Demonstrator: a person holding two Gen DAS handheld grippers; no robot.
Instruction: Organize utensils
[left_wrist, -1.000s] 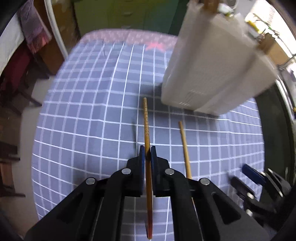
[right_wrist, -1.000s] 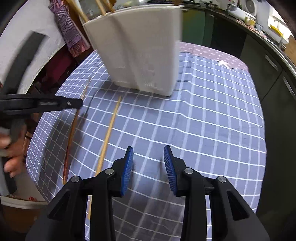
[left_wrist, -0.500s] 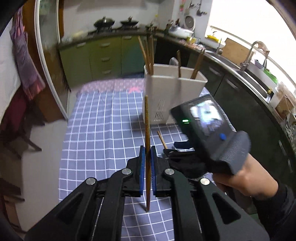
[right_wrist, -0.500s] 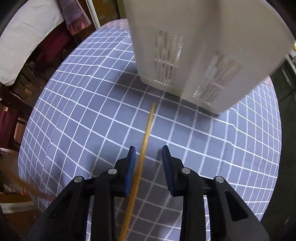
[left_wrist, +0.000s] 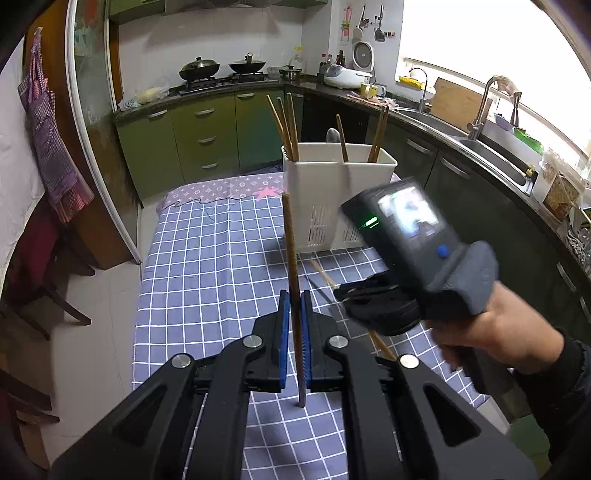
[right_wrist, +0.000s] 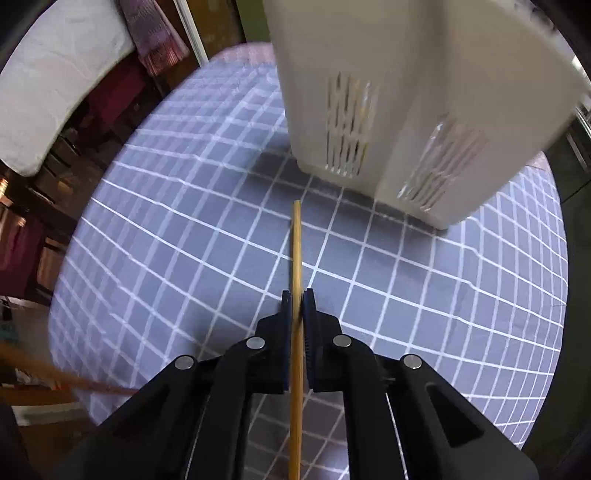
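My left gripper (left_wrist: 293, 295) is shut on a dark brown chopstick (left_wrist: 290, 251) and holds it upright above the checked table (left_wrist: 207, 266). The white utensil holder (left_wrist: 332, 199) stands at the table's far side with several chopsticks and a spoon in it. My right gripper (right_wrist: 297, 295) is shut on a light bamboo chopstick (right_wrist: 296, 243) low over the cloth, pointing at the holder (right_wrist: 406, 96). In the left wrist view the right gripper's body (left_wrist: 413, 258) hangs over that chopstick (left_wrist: 323, 275).
The blue checked cloth (right_wrist: 184, 221) covers the table, with a drop to the floor on its left side. Green kitchen cabinets (left_wrist: 207, 136) and a dark counter with a sink (left_wrist: 480, 147) lie beyond. A brown stick blur (right_wrist: 55, 376) shows at the right wrist view's lower left.
My right gripper has closed on the light chopstick it was straddling. My left gripper has lifted the dark chopstick off the table and raised it upright.
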